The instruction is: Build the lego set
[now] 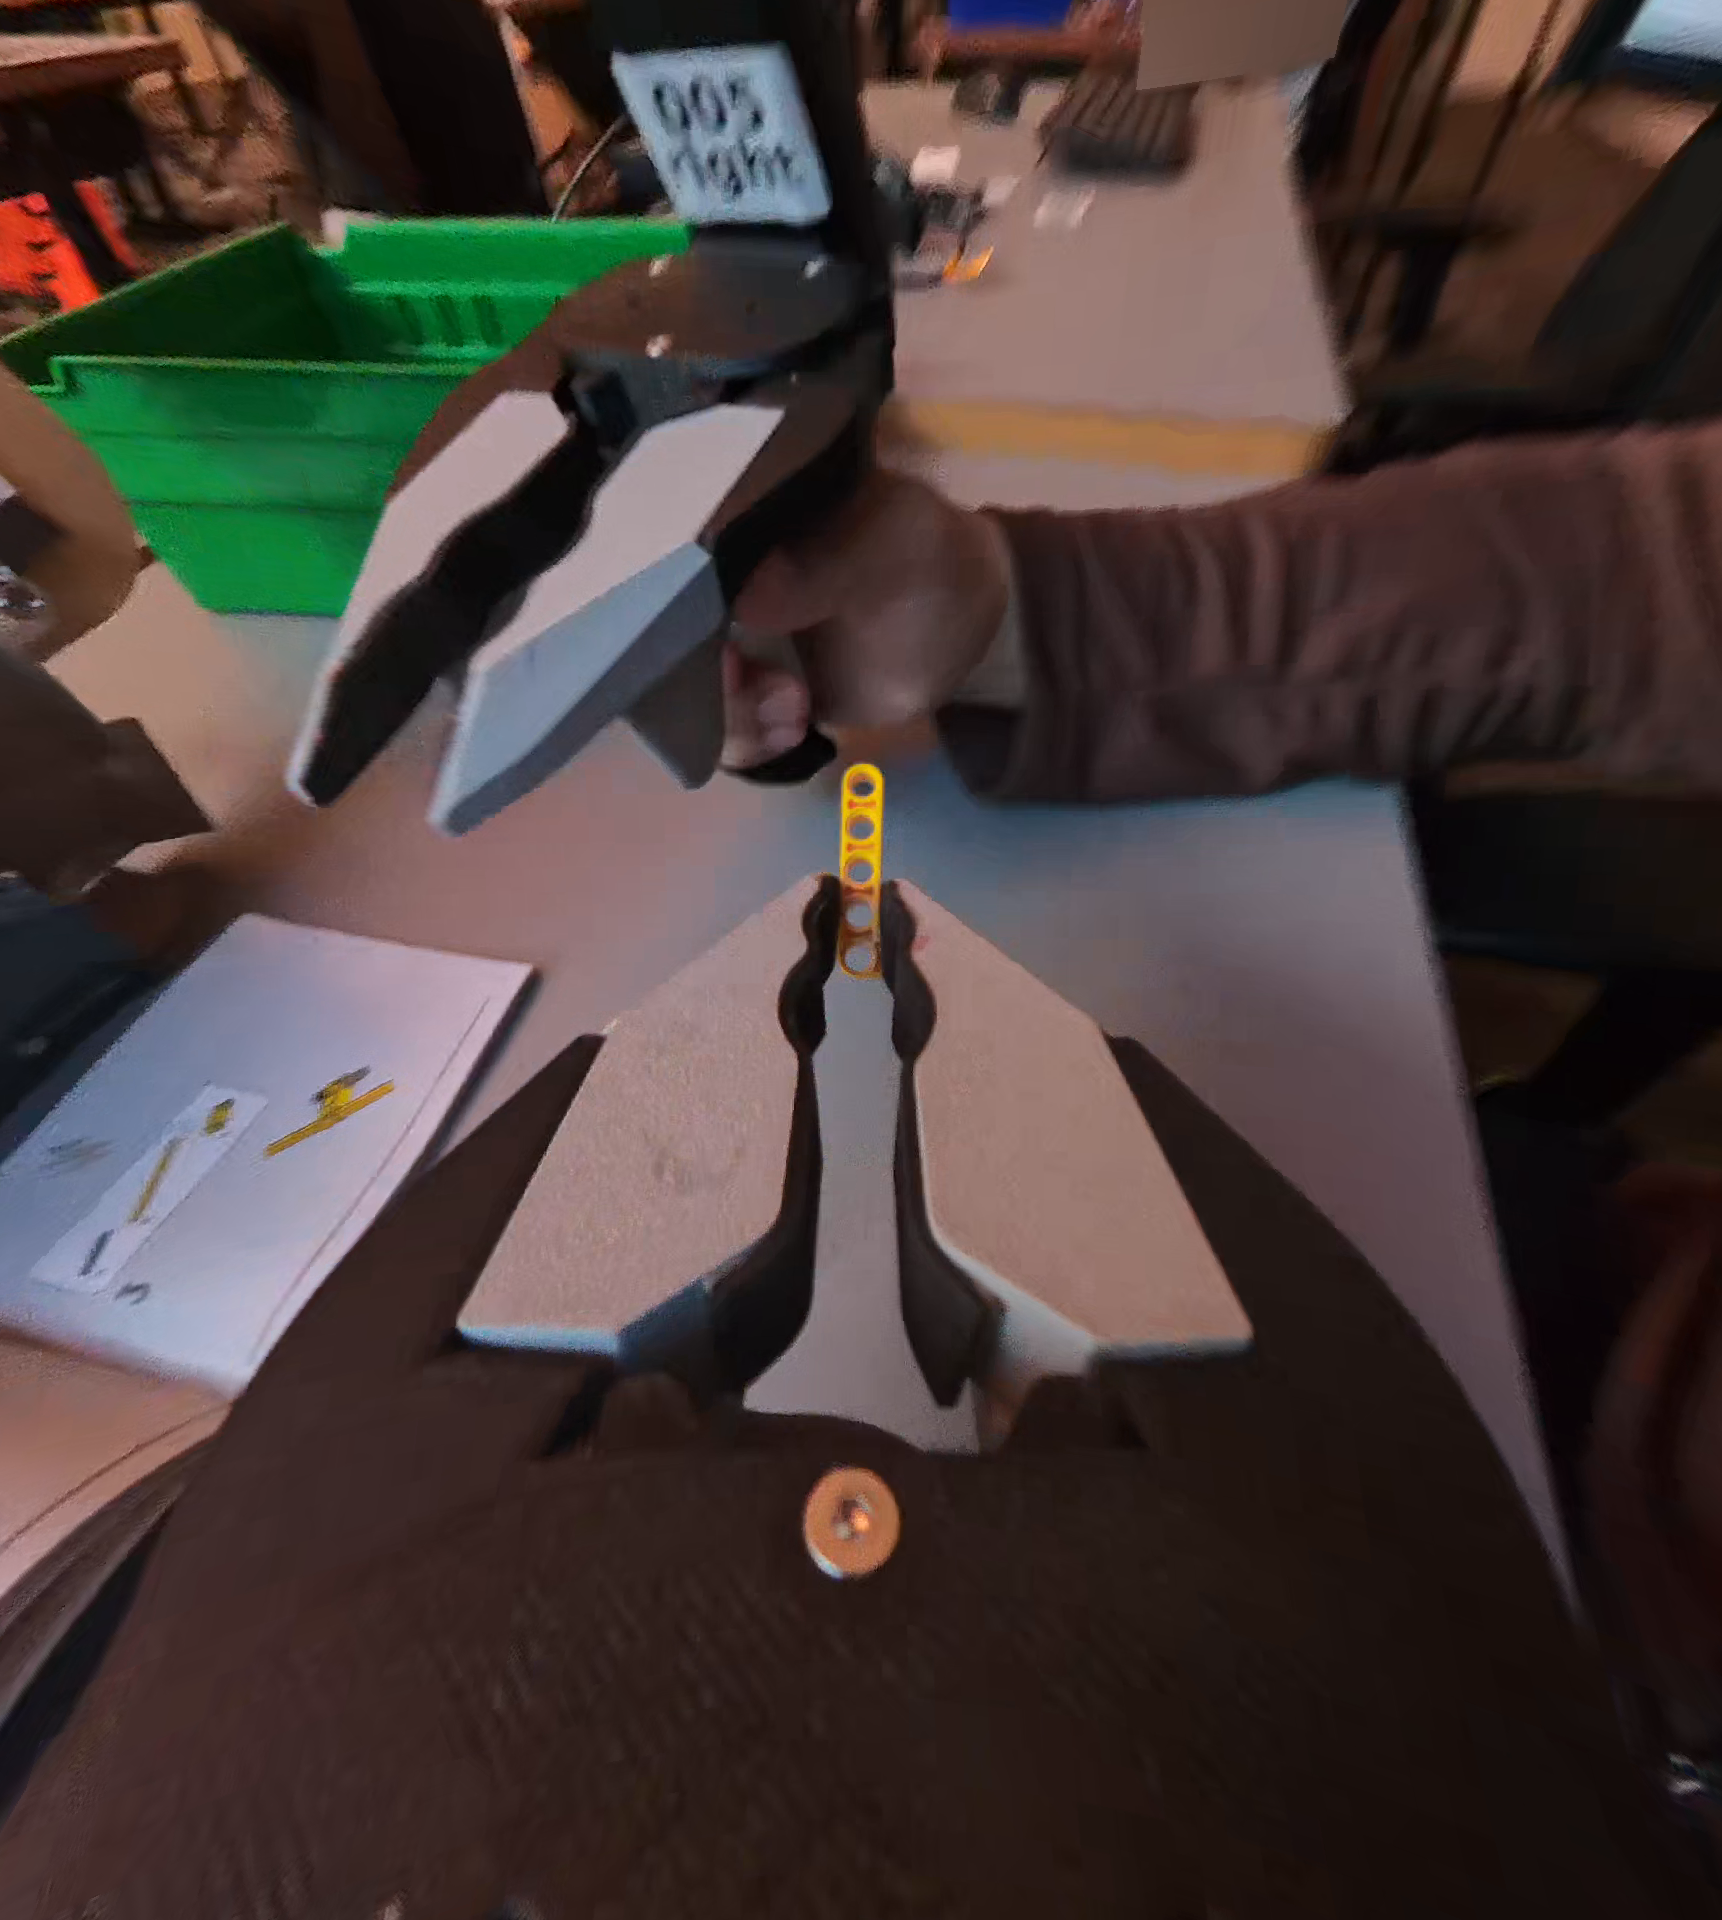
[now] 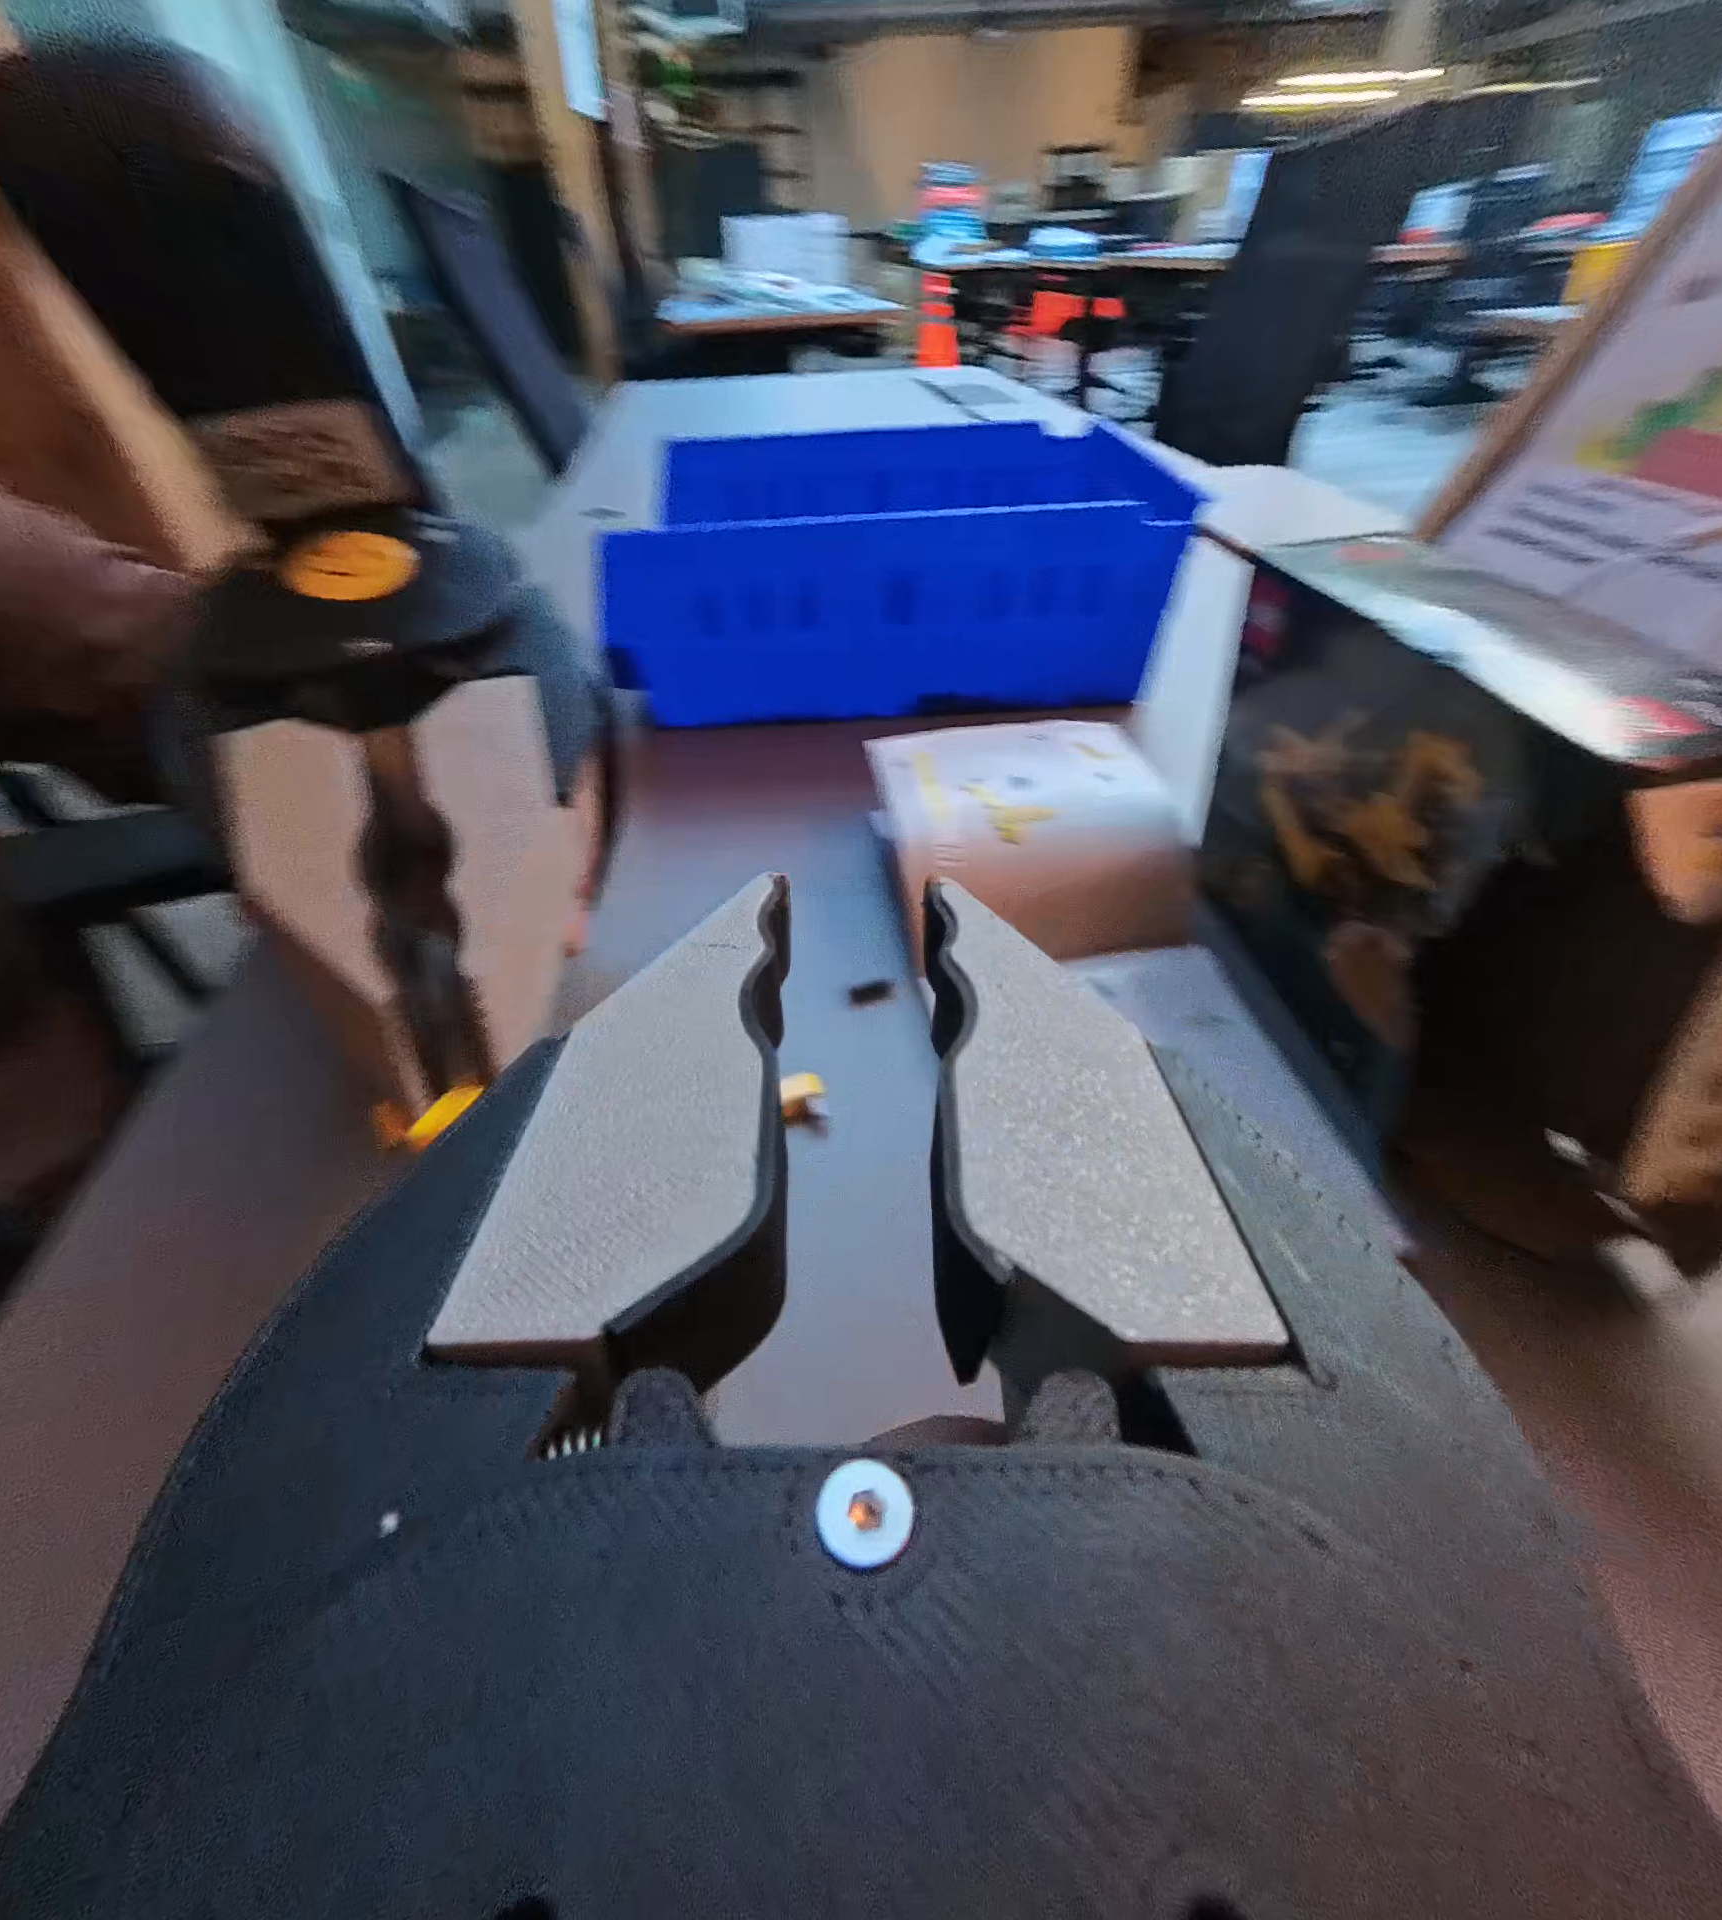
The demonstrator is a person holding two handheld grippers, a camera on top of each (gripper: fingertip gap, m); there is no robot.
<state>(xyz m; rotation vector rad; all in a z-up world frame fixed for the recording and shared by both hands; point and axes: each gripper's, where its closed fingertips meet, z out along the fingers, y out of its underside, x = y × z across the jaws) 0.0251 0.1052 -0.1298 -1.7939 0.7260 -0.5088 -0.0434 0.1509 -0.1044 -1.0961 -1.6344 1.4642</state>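
My left gripper (image 1: 857, 899) is shut on a yellow lego beam with holes (image 1: 861, 831), which sticks out forward past its fingertips, above the table (image 1: 1200, 935). My right gripper (image 2: 857, 914) is open and empty; it also shows in the left wrist view (image 1: 389, 790), held by a hand up and left of the beam, tips pointing down to the left. On the table in the right wrist view lie a small yellow lego piece (image 2: 801, 1096) and a small black piece (image 2: 869, 992) between my open fingers. The left gripper (image 2: 421, 1117) shows blurred at left there.
An open instruction booklet (image 1: 213, 1143) lies at left, also seen in the right wrist view (image 2: 1023, 790). A green bin (image 1: 244, 416) stands at back left. A blue bin (image 2: 888, 603) stands ahead. The lego box (image 2: 1408, 883) stands at right. A sleeved arm (image 1: 1408, 603) reaches in. Some 8 cm of space lies between my two pairs of fingers. The small yellow lego piece (image 2: 801, 1096) is about 10 cm from both grippers' fingertips.
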